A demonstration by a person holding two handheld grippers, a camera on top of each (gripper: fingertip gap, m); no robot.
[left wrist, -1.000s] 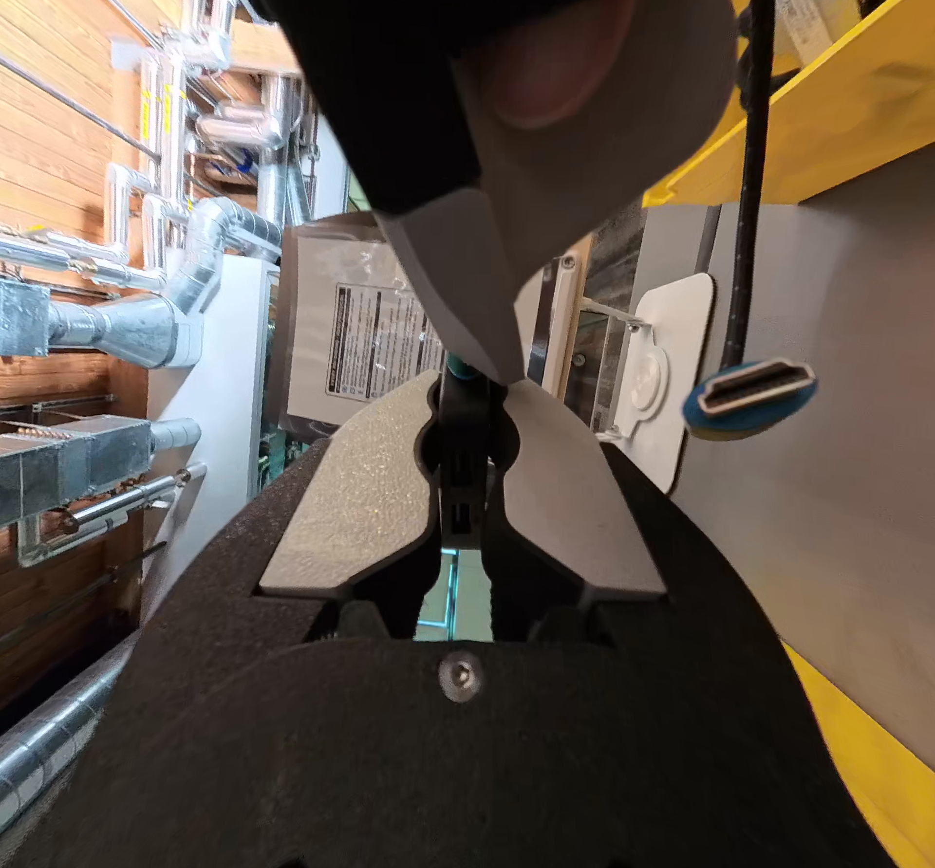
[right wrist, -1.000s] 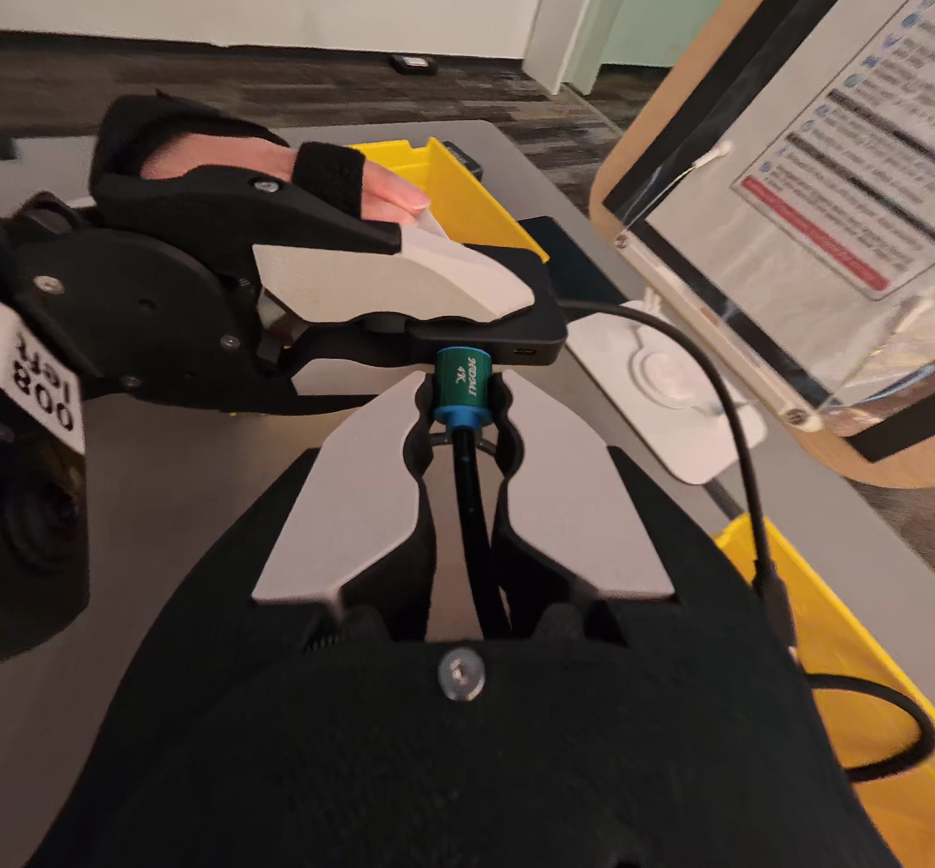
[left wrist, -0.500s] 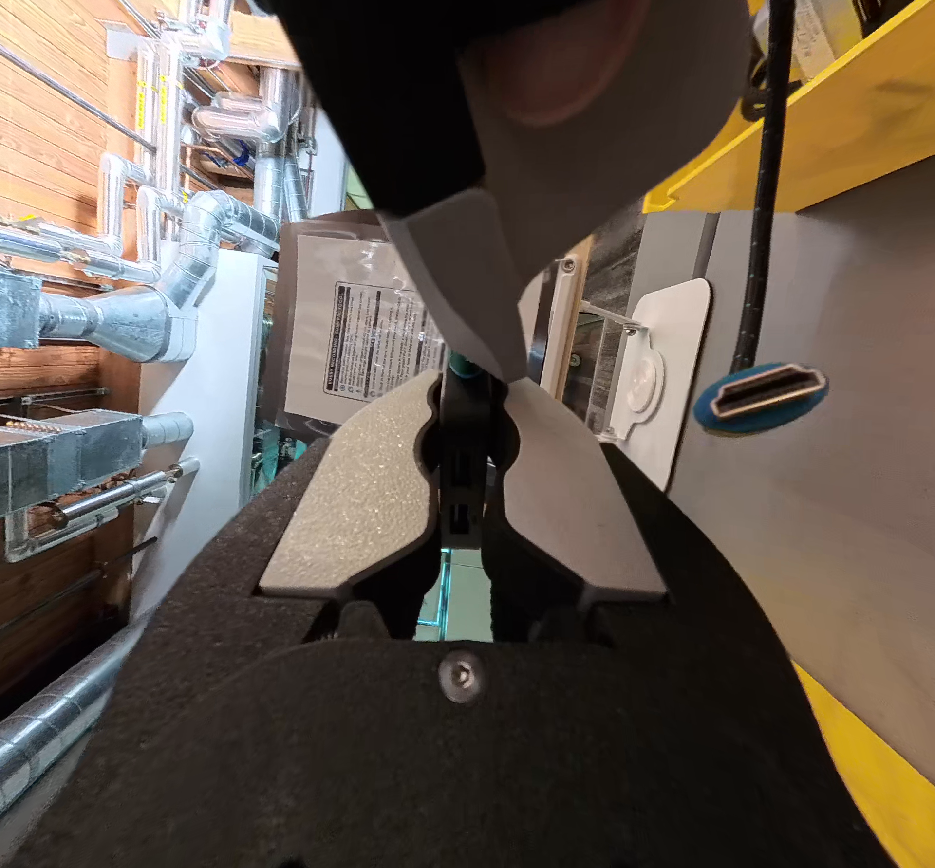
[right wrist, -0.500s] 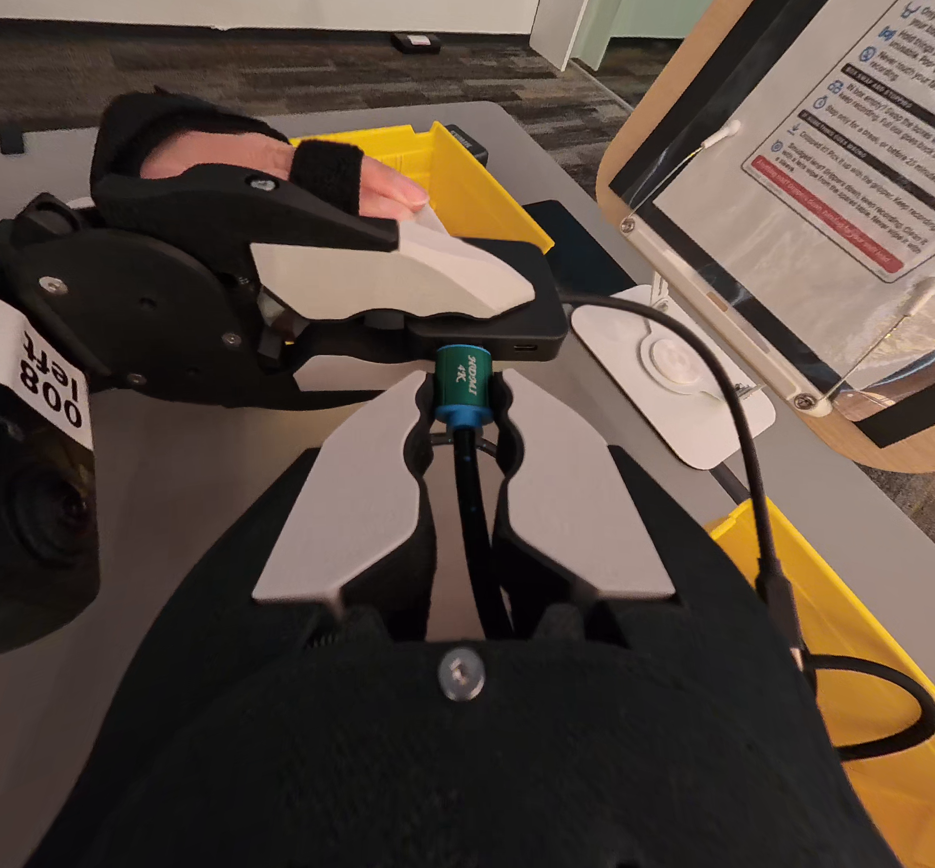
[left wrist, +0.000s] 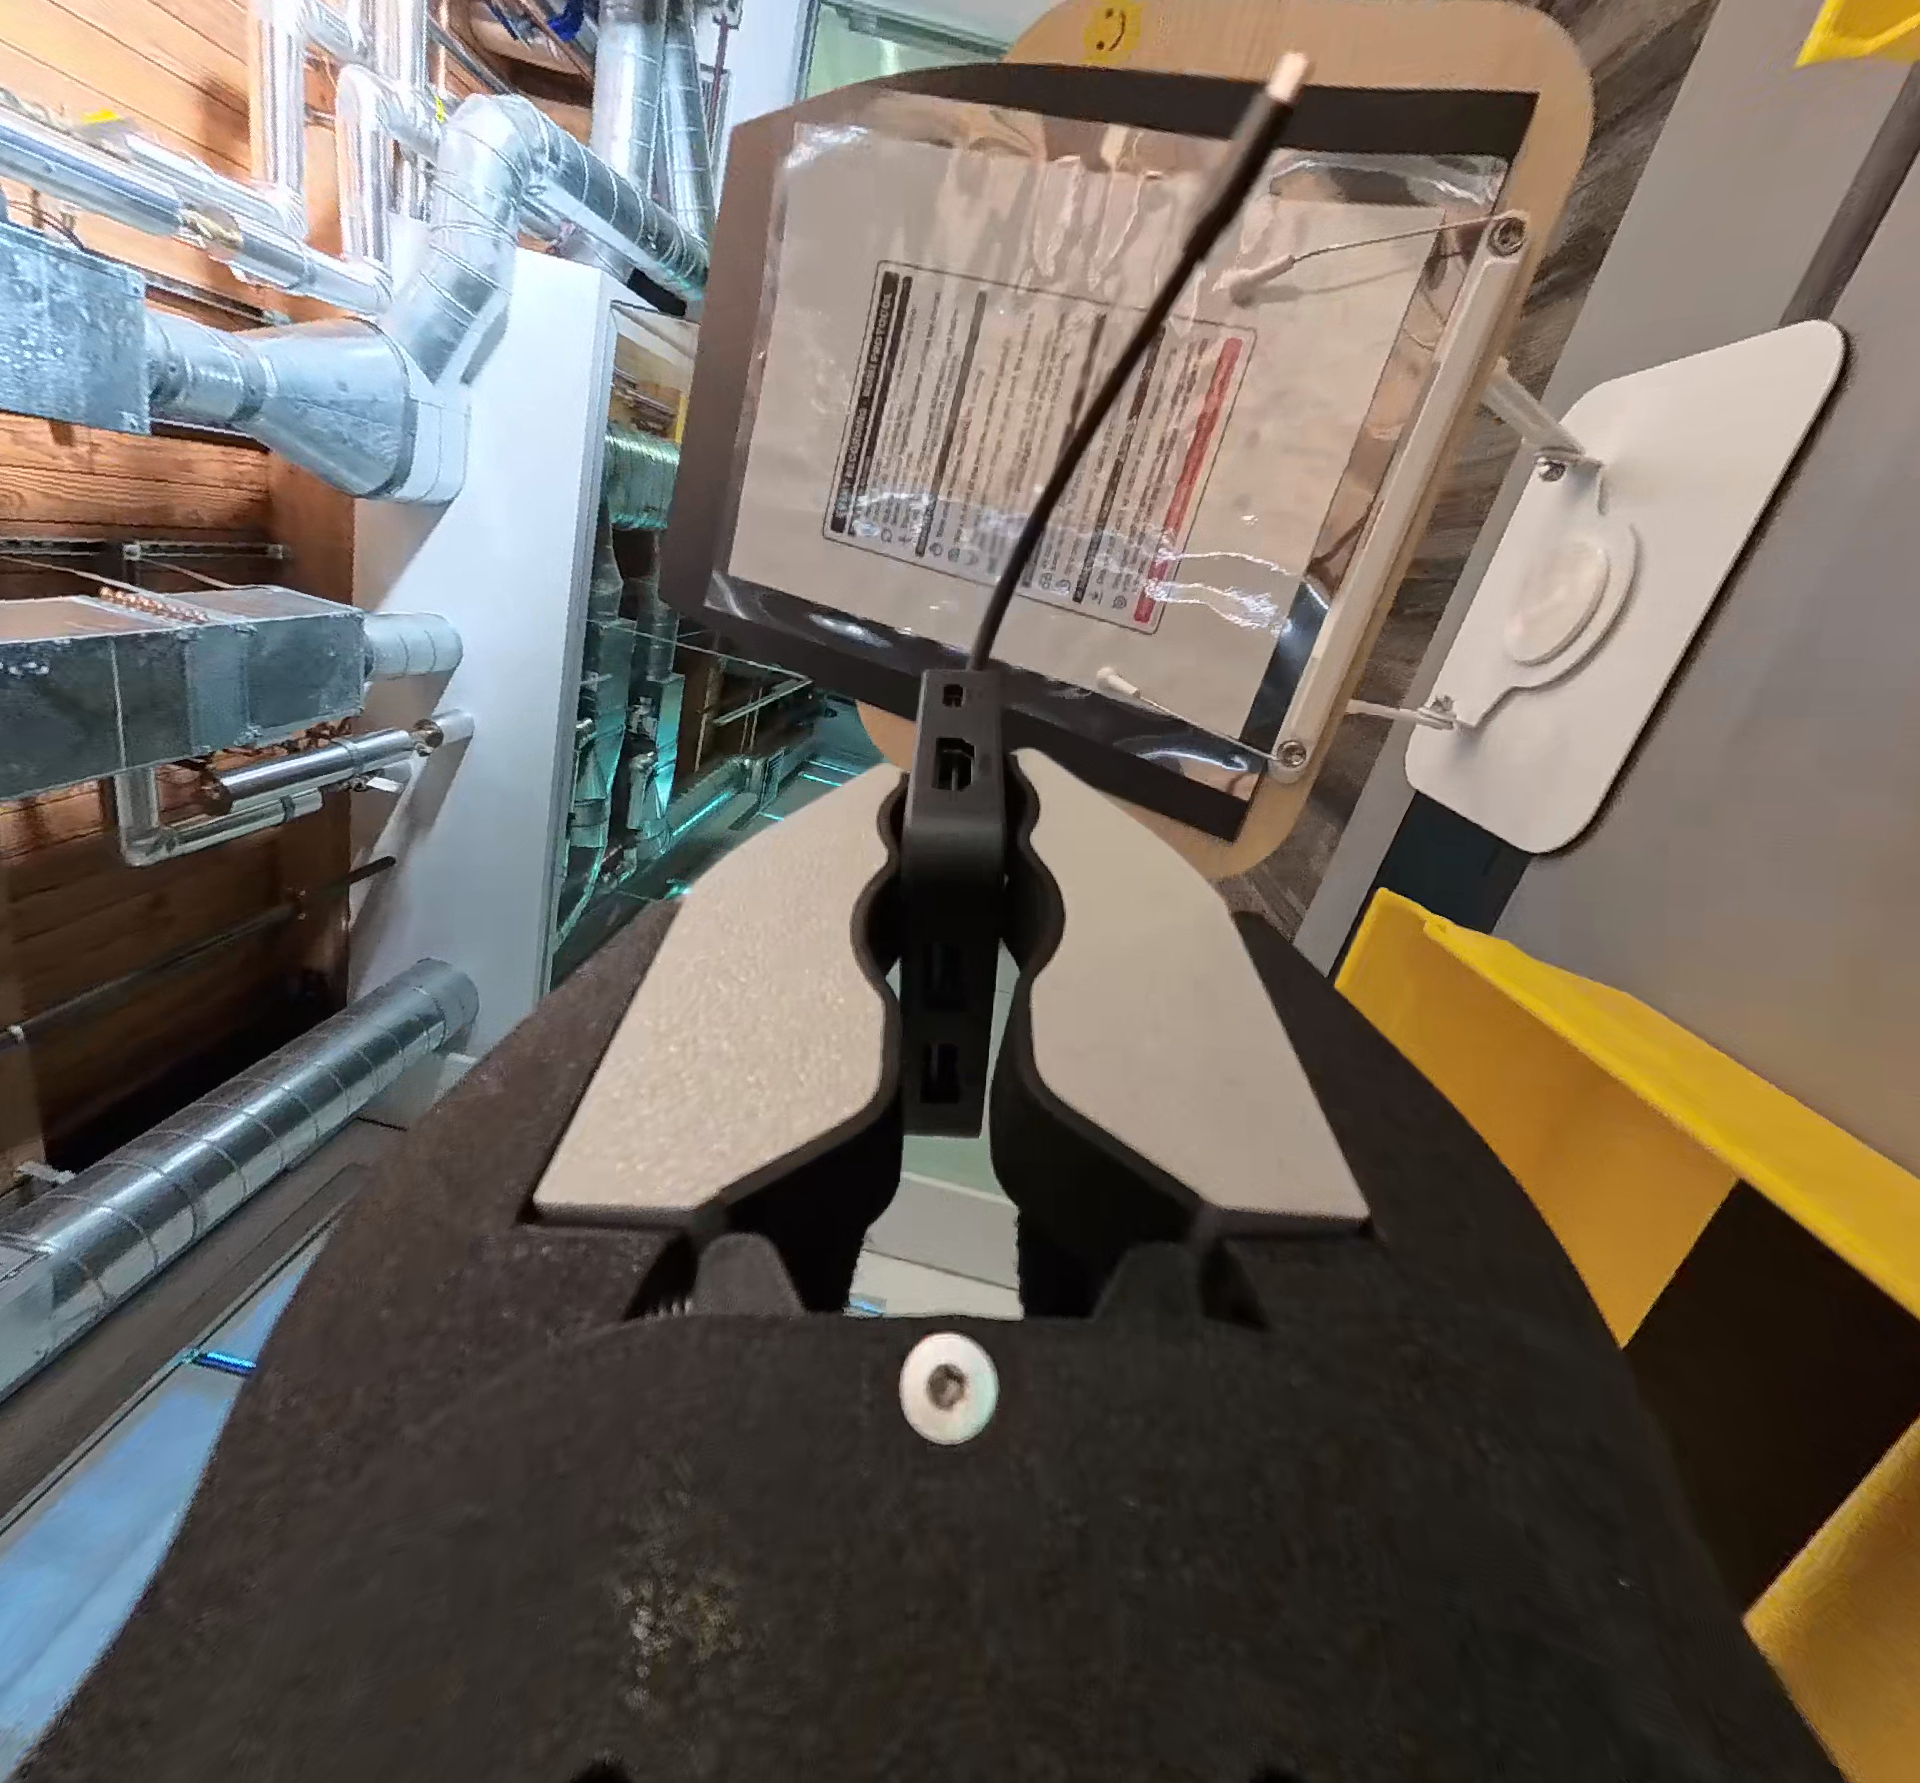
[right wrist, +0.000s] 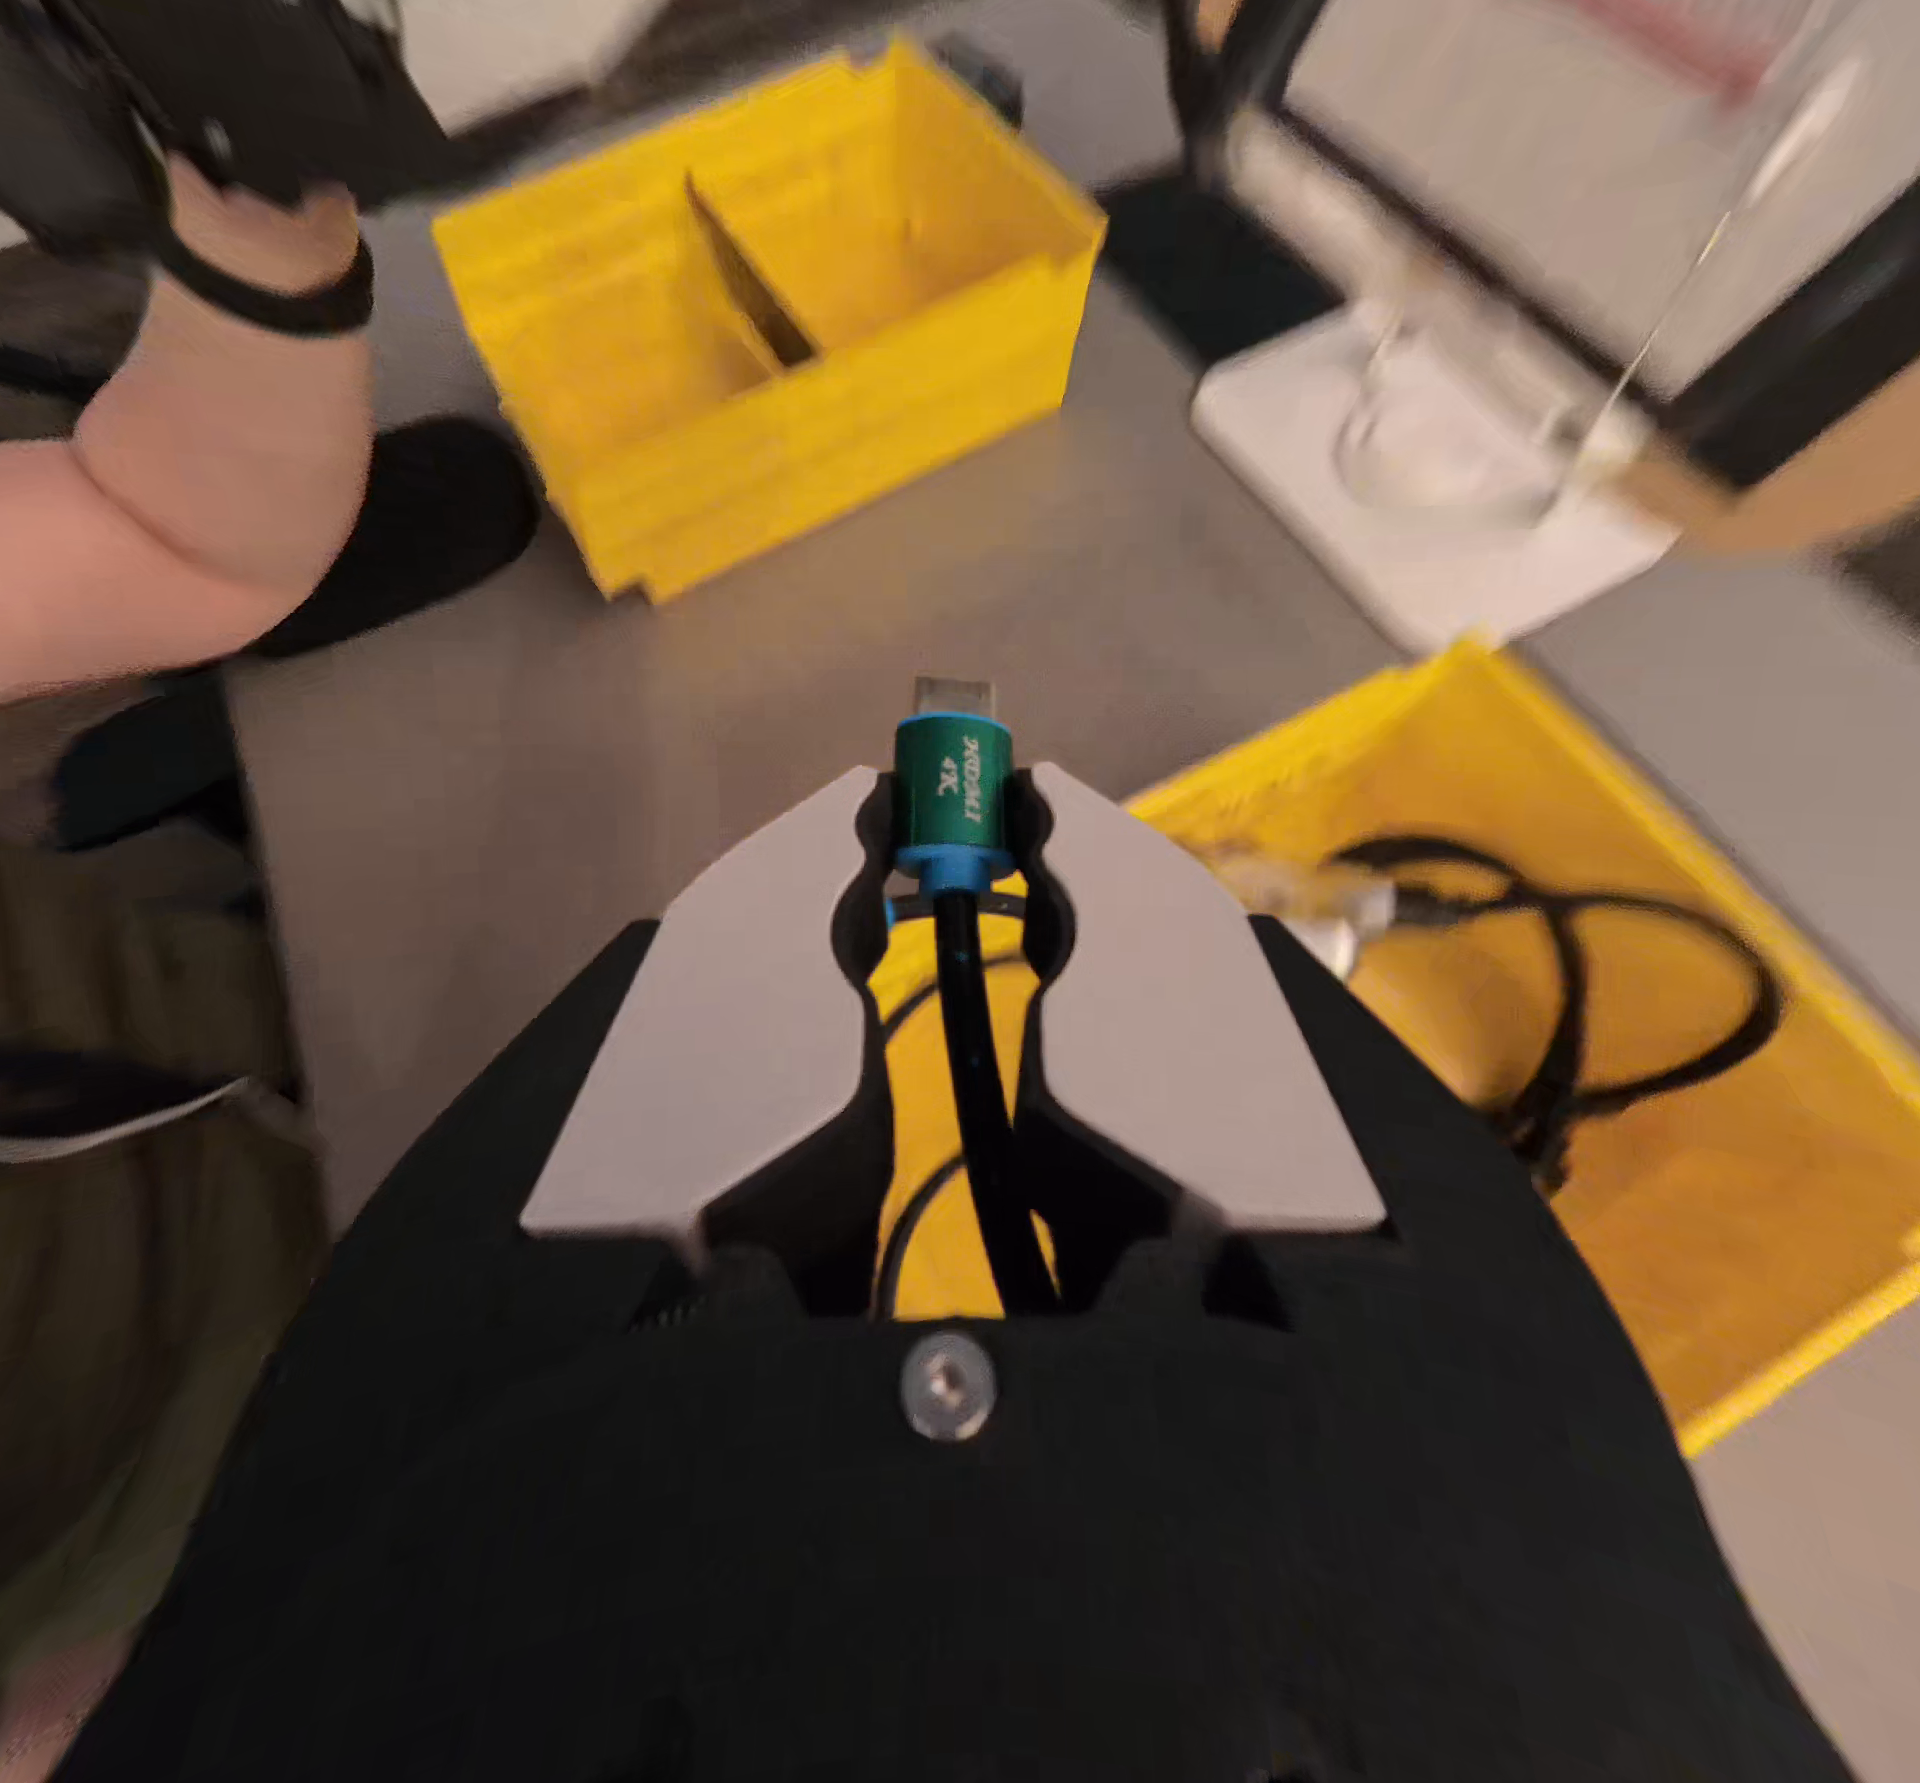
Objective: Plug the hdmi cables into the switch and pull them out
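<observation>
You pulled plug (right wrist: 951,788) free of switch (left wrist: 951,886); right claw (right wrist: 951,803) stayed clamped on plug, left claw (left wrist: 951,860) on switch, ports empty.

Black switch (left wrist: 953,860), green-and-blue plug (right wrist: 954,795), yellow bins (right wrist: 769,320)
</observation>
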